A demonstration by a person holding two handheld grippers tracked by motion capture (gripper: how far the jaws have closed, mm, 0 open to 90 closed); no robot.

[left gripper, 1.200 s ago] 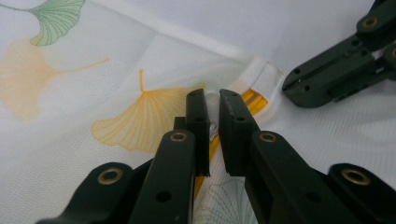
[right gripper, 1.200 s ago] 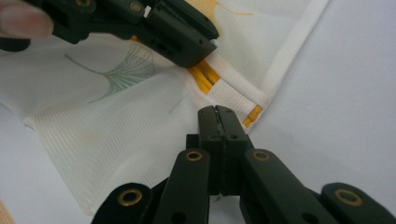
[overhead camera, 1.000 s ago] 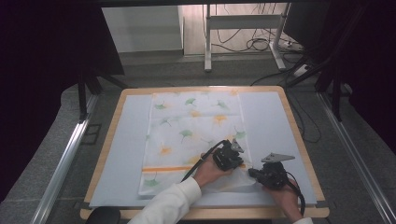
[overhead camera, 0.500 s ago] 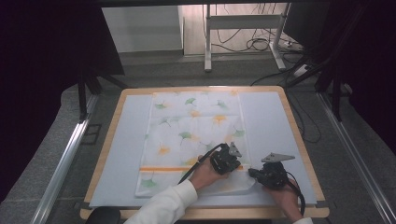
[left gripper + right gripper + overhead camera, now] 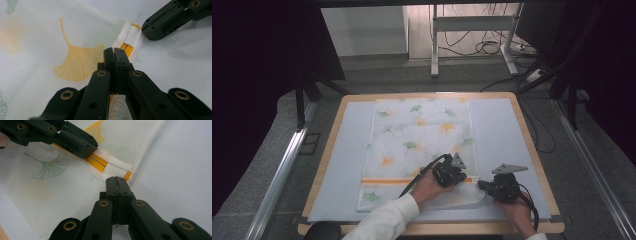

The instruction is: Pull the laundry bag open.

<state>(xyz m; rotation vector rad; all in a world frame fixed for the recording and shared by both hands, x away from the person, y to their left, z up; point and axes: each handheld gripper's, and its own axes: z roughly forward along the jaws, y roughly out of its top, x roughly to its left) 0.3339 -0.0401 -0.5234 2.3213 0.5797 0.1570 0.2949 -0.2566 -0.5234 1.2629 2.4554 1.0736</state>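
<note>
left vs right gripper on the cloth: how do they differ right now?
The left gripper sits over the white ginkgo-leaf-print cloth at its orange stripe; the right gripper sits by the cloth's near right corner, mostly over the pale blue mat. Left points right, right points left, so they face each other. Both have their fingers shut and stay low over the cloth.

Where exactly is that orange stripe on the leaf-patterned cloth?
In the high view the orange stripe crosses the cloth near its near end, running toward the left gripper, with the right gripper just beyond.
</note>
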